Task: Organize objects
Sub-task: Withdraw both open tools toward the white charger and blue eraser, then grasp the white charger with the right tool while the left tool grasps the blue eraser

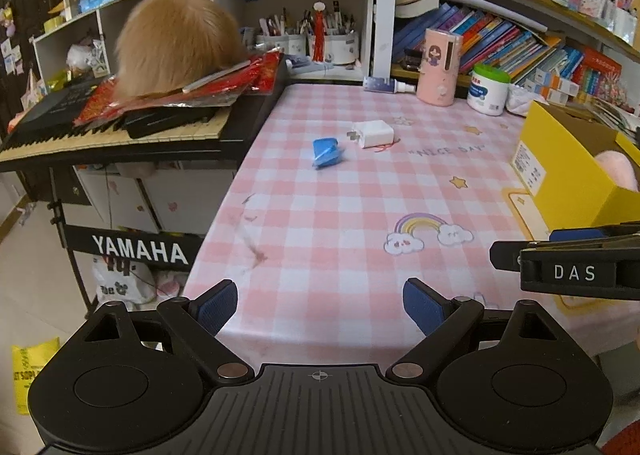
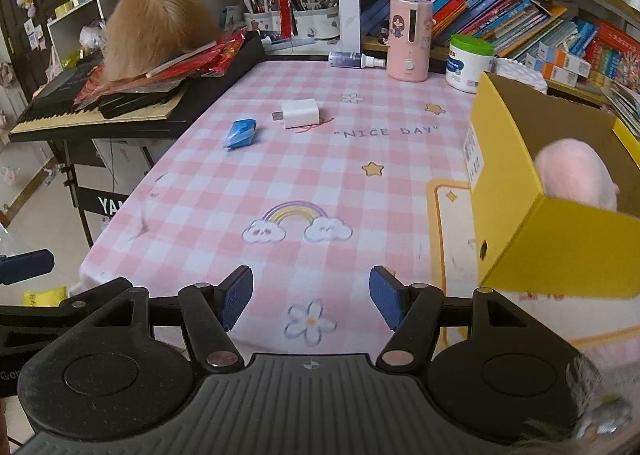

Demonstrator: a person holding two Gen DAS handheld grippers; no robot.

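A small blue object and a white plug adapter lie on the pink checked tablecloth, towards the far side; they also show in the right wrist view, blue object and adapter. A yellow box stands at the right with a pink plush toy inside; the box also shows in the left wrist view. My left gripper is open and empty over the near table edge. My right gripper is open and empty, beside the box.
A Yamaha keyboard piled with red packets and a brown furry thing stands left of the table. A pink dispenser, a white tub and a spray bottle stand at the back. Bookshelves rise behind.
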